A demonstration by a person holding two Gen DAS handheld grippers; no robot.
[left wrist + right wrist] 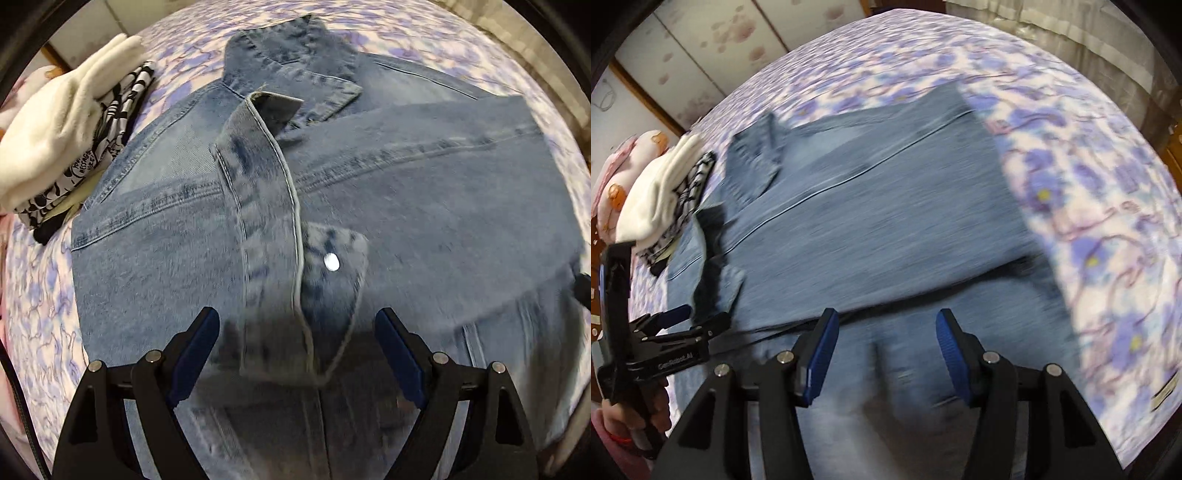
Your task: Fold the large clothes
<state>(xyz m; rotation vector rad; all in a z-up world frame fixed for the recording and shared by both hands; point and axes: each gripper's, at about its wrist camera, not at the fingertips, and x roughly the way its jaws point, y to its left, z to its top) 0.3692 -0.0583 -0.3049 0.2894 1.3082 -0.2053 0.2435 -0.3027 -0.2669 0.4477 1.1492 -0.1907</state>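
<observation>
A blue denim jacket [369,206] lies spread on the bed, both sleeves folded across its body. One sleeve's cuff [325,295] with a silver snap button lies between the fingers of my left gripper [297,328], which is open and hovers just above it. The jacket also shows in the right wrist view [886,214], blurred by motion. My right gripper [886,332] is open and empty above the jacket's near edge. The left gripper [690,317] shows at the left of the right wrist view, held in a hand.
The bed has a purple floral sheet [1108,221]. A pile of folded clothes, white fleece [55,122] on a black and white print [122,107], sits left of the jacket. A pink pillow [613,184] lies further left. A curtain [1071,33] hangs beyond the bed.
</observation>
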